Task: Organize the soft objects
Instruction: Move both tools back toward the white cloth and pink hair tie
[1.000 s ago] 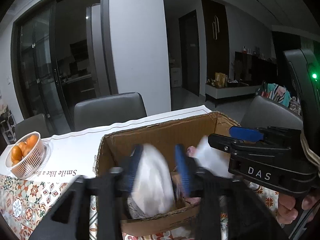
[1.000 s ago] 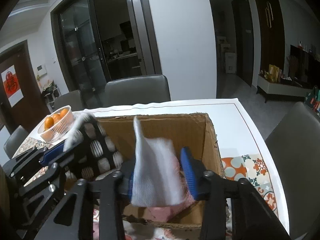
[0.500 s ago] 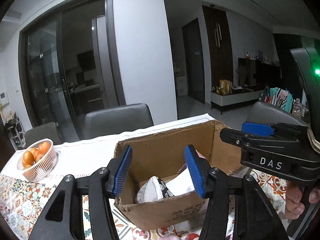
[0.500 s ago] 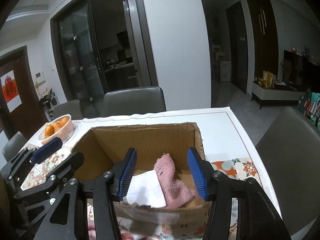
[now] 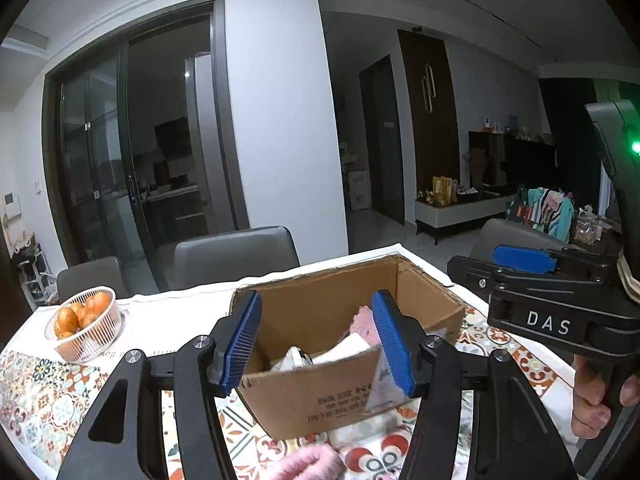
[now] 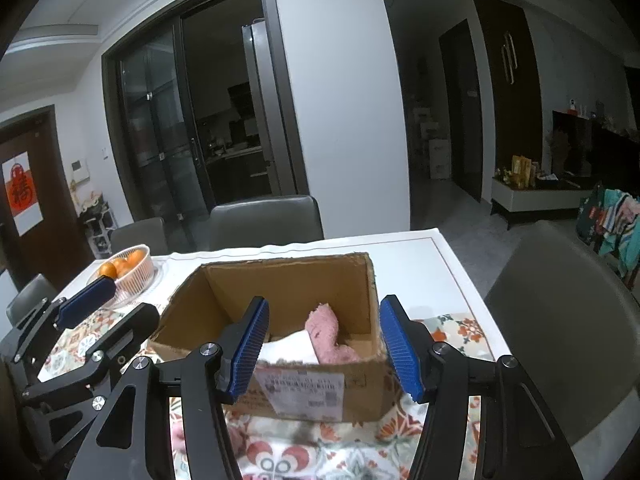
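An open cardboard box (image 5: pixel 344 396) stands on the patterned tablecloth. Inside lie a pink towel (image 6: pixel 326 332), a white cloth (image 6: pixel 288 346) and a black-and-white patterned cloth (image 5: pixel 296 356). My left gripper (image 5: pixel 316 346) hovers in front of the box, above its near wall; its jaws are opening with nothing between them. My right gripper (image 6: pixel 324 352) hangs beside it on the right, jaws also opening and empty. A fluffy pink item (image 5: pixel 312 464) lies on the table in front of the box, below the left gripper.
A white basket of oranges (image 5: pixel 84 326) sits at the table's far left. Grey chairs (image 5: pixel 236 256) stand behind the table and another chair (image 6: pixel 560 320) at its right side. The table's right edge (image 6: pixel 472 292) runs close to the box.
Both grippers let go of their cloths, which now lie in the box. Both pulled back and upward from the box, and their jaws widened.
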A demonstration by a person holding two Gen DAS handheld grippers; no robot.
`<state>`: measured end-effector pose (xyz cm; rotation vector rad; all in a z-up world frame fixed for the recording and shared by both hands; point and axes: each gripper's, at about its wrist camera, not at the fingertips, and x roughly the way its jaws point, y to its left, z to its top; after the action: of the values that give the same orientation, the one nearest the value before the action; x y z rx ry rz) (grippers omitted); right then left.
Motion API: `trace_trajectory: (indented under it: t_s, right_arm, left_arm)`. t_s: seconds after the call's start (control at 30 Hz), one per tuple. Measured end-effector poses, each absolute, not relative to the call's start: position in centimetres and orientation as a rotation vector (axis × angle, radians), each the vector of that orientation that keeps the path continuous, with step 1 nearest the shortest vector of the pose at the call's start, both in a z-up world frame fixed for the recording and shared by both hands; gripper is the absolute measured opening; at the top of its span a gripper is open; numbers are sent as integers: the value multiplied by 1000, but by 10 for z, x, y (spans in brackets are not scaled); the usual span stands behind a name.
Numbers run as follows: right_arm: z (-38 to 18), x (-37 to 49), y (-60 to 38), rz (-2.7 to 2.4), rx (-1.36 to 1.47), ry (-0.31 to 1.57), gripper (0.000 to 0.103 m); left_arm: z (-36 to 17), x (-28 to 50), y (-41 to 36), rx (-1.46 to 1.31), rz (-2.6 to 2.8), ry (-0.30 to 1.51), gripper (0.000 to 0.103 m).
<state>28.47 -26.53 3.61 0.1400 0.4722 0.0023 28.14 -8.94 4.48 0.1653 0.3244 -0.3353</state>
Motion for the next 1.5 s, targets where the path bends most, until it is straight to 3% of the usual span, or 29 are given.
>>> trace_trajectory:
  t_s: [0.5,1.5]
  right_arm:
    - [31,228,-255,-42,104,454,67]
    - [-38,165,-265,-126,129,576,67]
  left_arm:
    - [34,231,-70,135,-267,371,57]
    - [-51,163,-64,68,-158,618,57]
